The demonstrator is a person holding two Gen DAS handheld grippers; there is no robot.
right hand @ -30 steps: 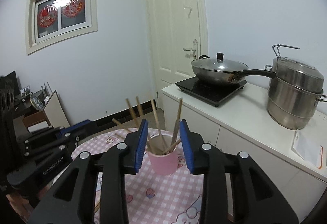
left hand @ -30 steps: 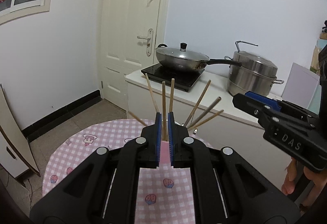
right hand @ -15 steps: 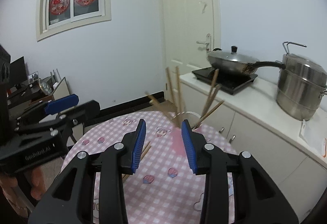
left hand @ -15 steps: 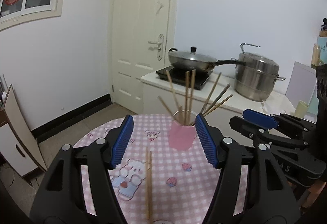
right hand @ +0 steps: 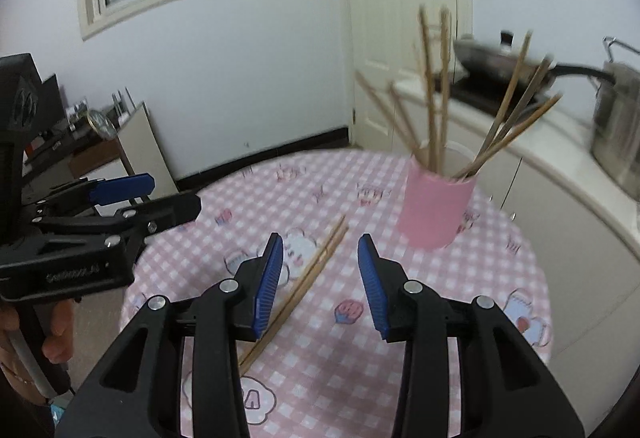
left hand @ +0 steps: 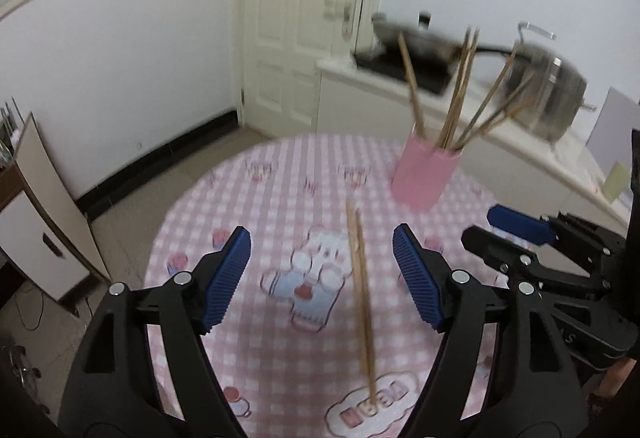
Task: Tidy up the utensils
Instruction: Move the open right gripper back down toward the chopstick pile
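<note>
Pink cup (right hand: 438, 208) holds upright chopsticks (right hand: 436, 94); one pair (left hand: 362, 288) lies flat nearby.

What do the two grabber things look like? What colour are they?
Both are black plastic with silver screws. The left gripper and right gripper each have two fingers tipped with ribbed blue pads. White lettering marks their sides, too blurry to read. A bare hand holds the left one.

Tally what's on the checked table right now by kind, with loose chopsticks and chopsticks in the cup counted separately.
Pink cup: 1
Loose chopsticks lying on the tablecloth: 2
Chopsticks standing in the cup: about 8, blurred, so the count is approximate
Total: about 11 items
</note>
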